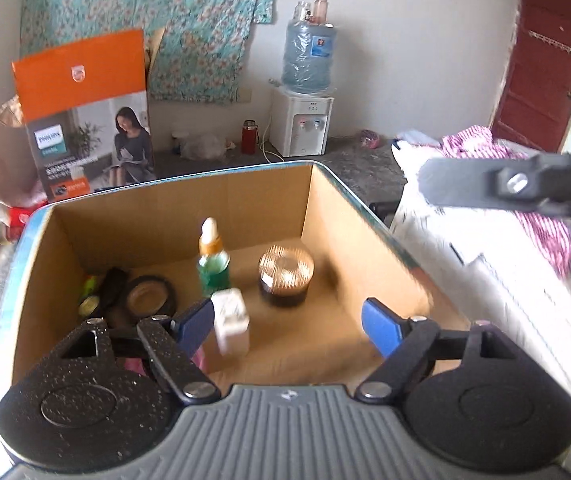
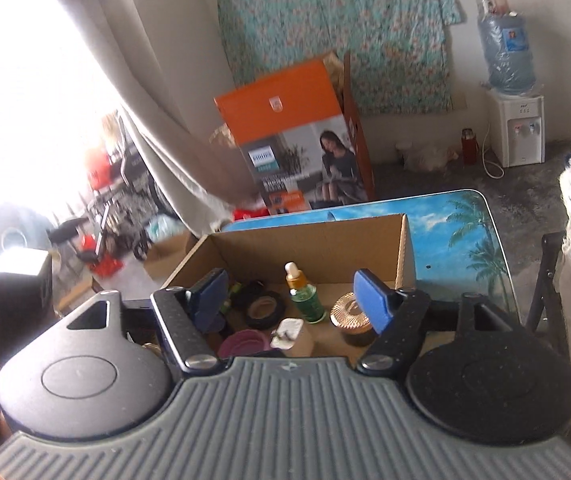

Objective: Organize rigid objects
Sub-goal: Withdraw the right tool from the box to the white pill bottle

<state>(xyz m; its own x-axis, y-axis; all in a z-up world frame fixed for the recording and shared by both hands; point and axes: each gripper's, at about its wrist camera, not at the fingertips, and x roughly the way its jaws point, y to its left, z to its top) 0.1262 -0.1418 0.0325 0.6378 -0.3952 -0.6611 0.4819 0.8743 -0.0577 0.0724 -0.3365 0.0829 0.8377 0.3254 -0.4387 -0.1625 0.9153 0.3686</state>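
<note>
Both wrist views look down, close, into same cardboard box (image 1: 325, 208); right view farther back.

Brown cardboard box (image 1: 349, 216); green dropper bottle (image 1: 213, 268); copper-lidded jar (image 1: 285, 276); palm-print table (image 2: 465, 232).

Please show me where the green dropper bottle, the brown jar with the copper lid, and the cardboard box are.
green dropper bottle (image 1: 213, 270), left wrist view, green body.
brown jar (image 1: 285, 266), left wrist view, copper lid.
cardboard box (image 2: 309, 246), right wrist view, far inner wall.

Black speckled hand-held gripper (image 1: 287, 322), blue finger pads (image 1: 379, 330) (silver screws), ribbed grey body
</note>
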